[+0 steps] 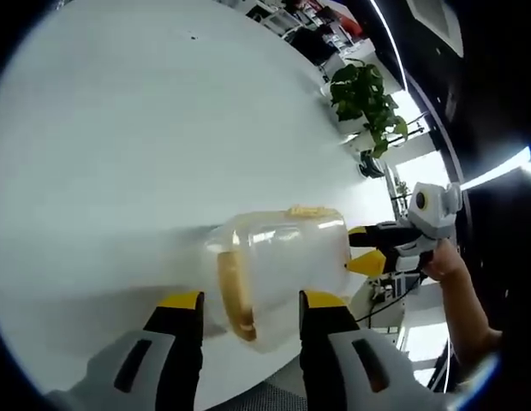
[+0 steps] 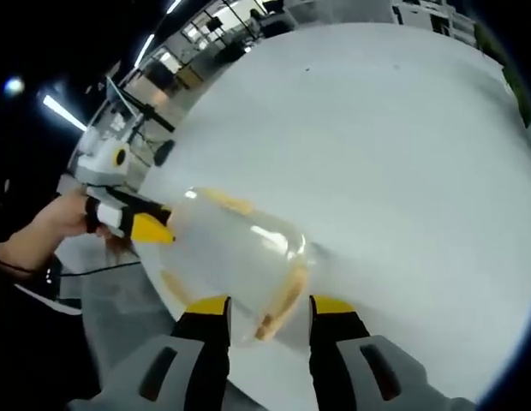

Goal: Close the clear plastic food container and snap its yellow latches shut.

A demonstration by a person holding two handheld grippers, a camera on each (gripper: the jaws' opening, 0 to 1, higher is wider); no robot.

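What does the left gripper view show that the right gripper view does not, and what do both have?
Left gripper view: a green leafy plant in a white pot beyond the table's edge, and the person's right hand.

Right gripper view: the person's left hand behind its gripper, and a lit ceiling strip.

Both: the clear plastic food container with yellow trim lying on the white round table, with the left gripper and the right gripper at its opposite ends, jaws apart.

Both views face each other closely across the container, sharing the white table.
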